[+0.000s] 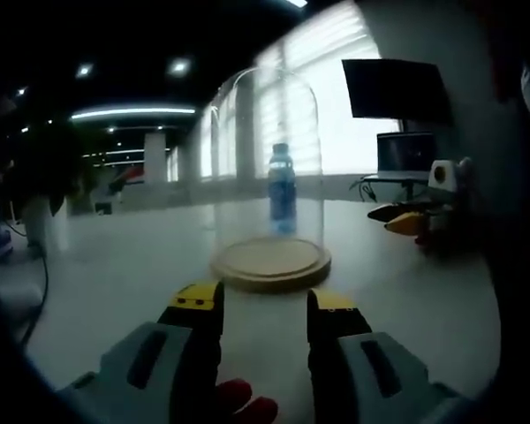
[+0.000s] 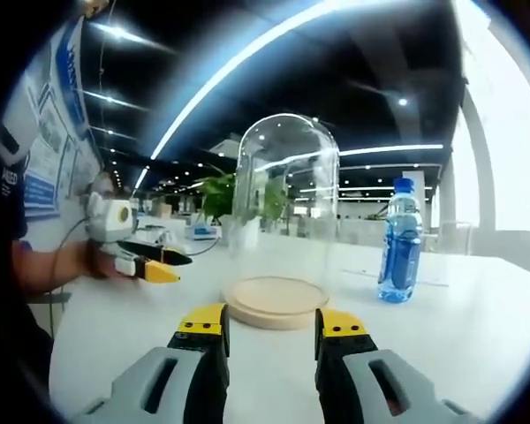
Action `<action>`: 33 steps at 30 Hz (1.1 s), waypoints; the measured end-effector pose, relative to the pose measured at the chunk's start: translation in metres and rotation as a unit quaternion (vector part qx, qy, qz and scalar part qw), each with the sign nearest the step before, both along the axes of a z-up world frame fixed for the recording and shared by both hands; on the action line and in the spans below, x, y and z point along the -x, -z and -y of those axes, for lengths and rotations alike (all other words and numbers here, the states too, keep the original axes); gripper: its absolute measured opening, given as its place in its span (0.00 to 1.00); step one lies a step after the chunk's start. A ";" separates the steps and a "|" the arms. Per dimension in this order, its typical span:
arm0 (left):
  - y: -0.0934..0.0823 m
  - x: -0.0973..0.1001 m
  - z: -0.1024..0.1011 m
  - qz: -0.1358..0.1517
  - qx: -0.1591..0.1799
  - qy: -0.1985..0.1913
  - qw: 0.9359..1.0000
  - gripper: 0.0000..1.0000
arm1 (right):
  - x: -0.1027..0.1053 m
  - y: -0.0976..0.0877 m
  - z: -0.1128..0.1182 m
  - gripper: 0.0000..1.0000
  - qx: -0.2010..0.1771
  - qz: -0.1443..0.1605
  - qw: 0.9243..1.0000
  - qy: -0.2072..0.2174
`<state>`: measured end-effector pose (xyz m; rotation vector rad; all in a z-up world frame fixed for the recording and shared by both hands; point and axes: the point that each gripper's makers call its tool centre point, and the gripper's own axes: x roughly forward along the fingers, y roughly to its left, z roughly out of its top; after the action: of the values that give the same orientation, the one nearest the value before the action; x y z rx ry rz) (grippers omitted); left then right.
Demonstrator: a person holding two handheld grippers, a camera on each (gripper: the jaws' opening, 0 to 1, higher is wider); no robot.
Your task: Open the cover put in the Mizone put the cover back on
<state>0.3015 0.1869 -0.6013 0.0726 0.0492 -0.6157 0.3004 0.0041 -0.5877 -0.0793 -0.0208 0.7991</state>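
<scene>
Both grippers, left (image 1: pixel 265 309) & right (image 2: pixel 272 334), fingers apart w/ nothing held, should grip the clear glass dome cover (image 2: pixel 285 208) evenly, lifting straight off its round wooden base (image 2: pixel 276 300) before fetching the blue Mizone bottle (image 2: pixel 400 243).

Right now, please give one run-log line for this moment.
glass dome: on wooden base | Mizone bottle: outside, upright | both hand-held grippers: open, empty

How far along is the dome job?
Nothing is done yet. The glass dome sits on its wooden base, and the blue bottle stands outside it on the table. Both claws, right and left, are open and empty, facing the dome. Lifting, loading and re-covering all remain.
</scene>
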 end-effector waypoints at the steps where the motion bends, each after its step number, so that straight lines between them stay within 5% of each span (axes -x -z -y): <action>1: 0.000 0.000 0.000 0.000 0.000 0.000 1.000 0.30 | 0.000 0.000 0.000 0.33 -0.001 0.000 1.000 -0.001; 24: -0.003 0.001 0.001 -0.018 0.031 0.011 0.999 0.34 | 0.000 0.000 0.002 0.34 0.003 0.004 1.000 -0.004; 28: -0.015 0.003 -0.001 -0.003 0.069 0.008 0.998 0.33 | 0.000 0.001 0.001 0.34 0.009 0.005 1.000 -0.006; 33: -0.010 0.002 0.000 -0.002 0.045 0.004 0.999 0.27 | 0.001 0.002 0.000 0.34 0.013 0.008 1.000 -0.006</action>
<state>0.2994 0.1873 -0.5918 -0.0158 0.0250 -0.6259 0.2995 0.0038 -0.5894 -0.1109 -0.0249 0.8118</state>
